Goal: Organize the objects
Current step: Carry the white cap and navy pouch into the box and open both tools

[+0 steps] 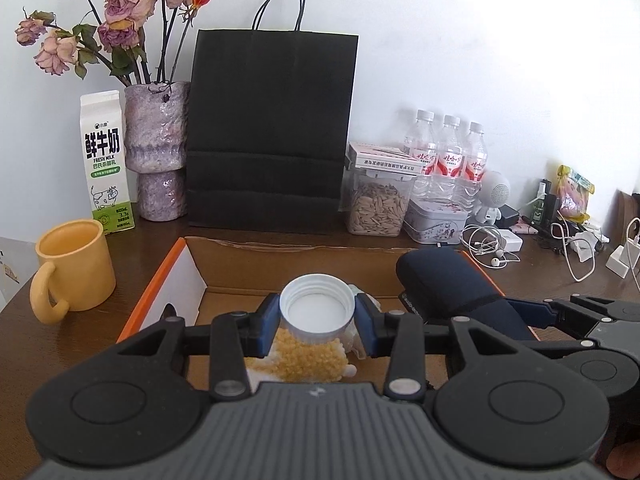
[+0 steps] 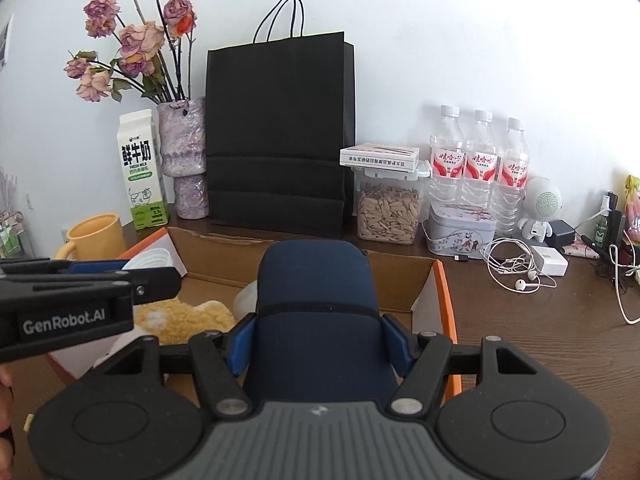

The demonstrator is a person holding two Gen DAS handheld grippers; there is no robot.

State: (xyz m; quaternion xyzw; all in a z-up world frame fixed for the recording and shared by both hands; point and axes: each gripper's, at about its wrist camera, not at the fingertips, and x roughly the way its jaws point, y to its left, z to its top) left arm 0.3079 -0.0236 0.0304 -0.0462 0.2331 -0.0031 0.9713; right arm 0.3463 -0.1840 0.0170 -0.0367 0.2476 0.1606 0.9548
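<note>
Left wrist view
Left gripper point(image 1: 317, 322): jaws closed on a white screw cap point(image 1: 317, 306), open side toward the camera, blue pads touching both flanks.
Cap position: held above the cardboard box point(image 1: 280, 258), over a yellow plush toy point(image 1: 308, 356) lying inside the box.
Navy pouch point(image 1: 452, 288): over the right part of the box, right of the cap.
Right gripper point(image 1: 552, 312): entering from the right edge, on the near end of the pouch.
Behind the box: black paper bag point(image 1: 272, 136) upright against the wall.
Left of the box: yellow mug point(image 1: 74, 268) on the counter point(image 1: 540, 280); milk carton point(image 1: 106, 162) and purple vase point(image 1: 158, 152) of dried roses behind the mug.
Right of the bag: clear container of seeds point(image 1: 378, 204), three water bottles point(image 1: 450, 156).

Right wrist view
Right gripper point(image 2: 316, 340): jaws clamped on the navy pouch point(image 2: 316, 292), pads pressed to both sides.
Pouch position: over the cardboard box point(image 2: 400, 276), the far end reaching toward the box's back wall.
Left gripper point(image 2: 132, 276): side-on at the left, over the box's left part, white cap point(image 2: 154, 259) between its jaws.
Plush toy point(image 2: 180, 320): inside the box, left of the pouch.
Right of the box: white earphones point(image 2: 516, 268) and a decorated tin point(image 2: 460, 232) on the counter point(image 2: 540, 340).
</note>
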